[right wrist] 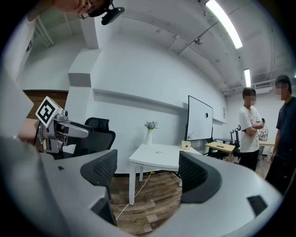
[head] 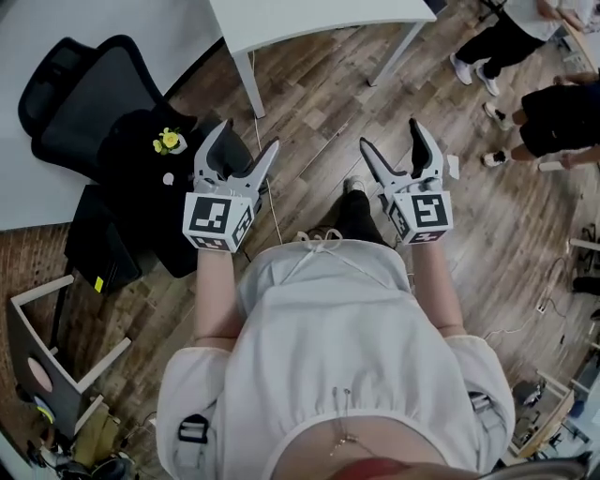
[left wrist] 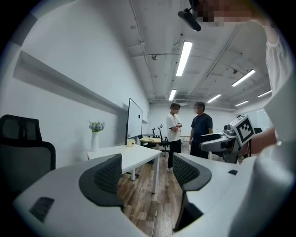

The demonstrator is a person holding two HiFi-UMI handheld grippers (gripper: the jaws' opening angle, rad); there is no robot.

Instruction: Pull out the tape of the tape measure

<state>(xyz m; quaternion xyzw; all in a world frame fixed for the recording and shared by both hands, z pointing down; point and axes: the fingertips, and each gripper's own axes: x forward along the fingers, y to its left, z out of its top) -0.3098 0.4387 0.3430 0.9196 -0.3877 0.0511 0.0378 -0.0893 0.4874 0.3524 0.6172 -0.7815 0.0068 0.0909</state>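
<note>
Plainly, both tools were empty: the left gripper had its jaws spread wide with only floor showing between the dark pads, and the right gripper was spread just as wide, also with nothing between its pads. They were held side by side in front of the person's body, apart from each other, forearms stretched forward, both pointing roughly level toward the white table and short of its near edge. Under them lay a wood-plank floor in a white-walled room lit by long ceiling strips. A thin pale cable trailed over the planks from the table's near leg. On the table, toward its far end, sat a small yellowish object, possibly the tape measure, though too small to tell. Beyond the table, against the wall, stood a vase of flowers, and past the table's far end a whiteboard. A black office chair stood left of the table. Two people stood talking to the table's right, well clear of both grippers.
</note>
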